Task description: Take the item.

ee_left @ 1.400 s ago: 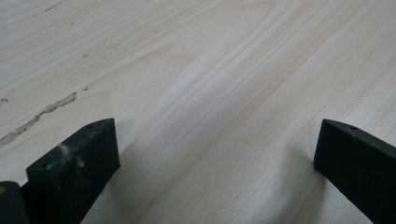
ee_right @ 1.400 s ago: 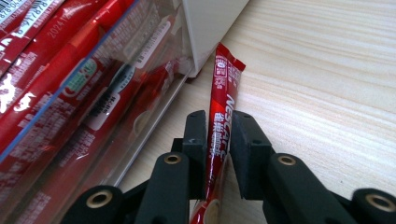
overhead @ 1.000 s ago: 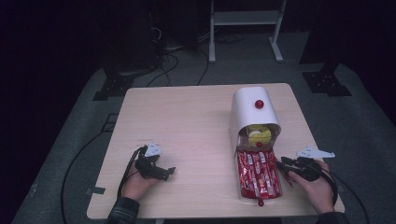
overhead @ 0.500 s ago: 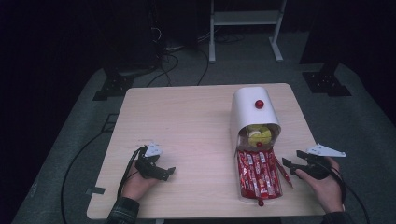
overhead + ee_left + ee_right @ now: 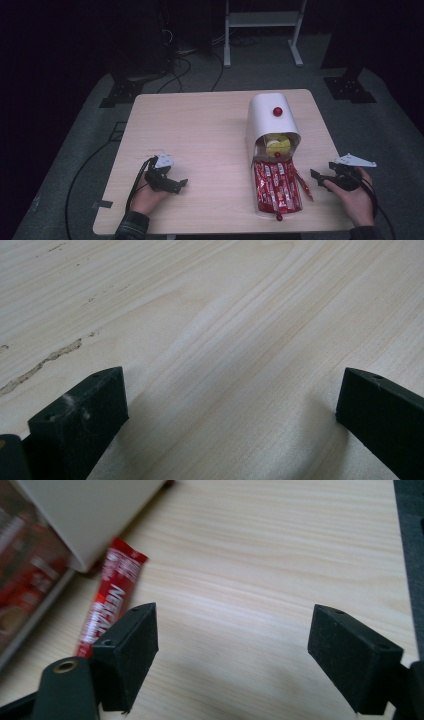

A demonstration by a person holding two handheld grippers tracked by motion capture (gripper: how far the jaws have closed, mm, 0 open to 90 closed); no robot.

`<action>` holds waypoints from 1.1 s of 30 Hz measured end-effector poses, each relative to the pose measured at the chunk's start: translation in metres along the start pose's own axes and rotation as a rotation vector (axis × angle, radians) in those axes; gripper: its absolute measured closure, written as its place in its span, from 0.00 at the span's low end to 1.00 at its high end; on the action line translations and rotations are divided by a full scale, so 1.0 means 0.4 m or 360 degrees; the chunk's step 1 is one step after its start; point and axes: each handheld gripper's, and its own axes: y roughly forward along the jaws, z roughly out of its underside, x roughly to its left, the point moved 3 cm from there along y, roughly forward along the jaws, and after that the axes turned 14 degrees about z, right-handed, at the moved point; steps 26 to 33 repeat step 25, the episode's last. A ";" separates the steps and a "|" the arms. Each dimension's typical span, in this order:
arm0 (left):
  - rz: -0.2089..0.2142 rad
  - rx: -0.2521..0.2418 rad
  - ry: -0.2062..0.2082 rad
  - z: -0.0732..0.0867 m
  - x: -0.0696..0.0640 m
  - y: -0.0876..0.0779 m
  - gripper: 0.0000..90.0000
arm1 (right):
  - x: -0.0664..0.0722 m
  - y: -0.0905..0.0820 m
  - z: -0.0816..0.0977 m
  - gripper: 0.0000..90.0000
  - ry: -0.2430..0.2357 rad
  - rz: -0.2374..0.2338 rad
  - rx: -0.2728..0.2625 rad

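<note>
- The left hand (image 5: pixel 147 196) comes in from the bottom edge and rests low on the pale wooden surface (image 5: pixel 200 125), near its front left part. A plaid sleeve shows at the wrist.
- The left claw (image 5: pixel 172 184) lies nearly flat and points right. In the left gripper view its jaws stand spread with bare wood between them.
- Right of centre a white container (image 5: pixel 267 120) lies on its side, a red knob (image 5: pixel 277 111) on top and its mouth facing the person. A yellow item sits inside the mouth.
- A white tray (image 5: pixel 276 192) full of red sachets stretches from that mouth toward the front edge.
- One loose red sachet (image 5: pixel 301 182) lies flat on the surface just beside the tray's right side. It is long and narrow with white lettering, its long axis nearly parallel to the tray, slanting slightly right toward the front.
- The right hand (image 5: pixel 355 197) rests at the surface's front right, by the edge.
- The right claw (image 5: pixel 320 179) points left at the sachet, close but apart. Its jaws have just been opening and stand spread, nothing between them.
</note>
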 end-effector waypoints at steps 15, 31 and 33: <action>0.0000 0.0000 0.0000 0.000 0.000 0.000 0.00 | -0.018 0.027 0.025 0.18 -0.0045 0.0064 0.0120; 0.0000 -0.0001 -0.0001 0.000 0.000 0.000 0.00 | -0.018 0.028 0.028 0.15 -0.0046 0.0070 0.0108; 0.0000 -0.0001 -0.0001 0.000 0.000 0.000 0.00 | -0.018 0.028 0.028 0.15 -0.0046 0.0070 0.0108</action>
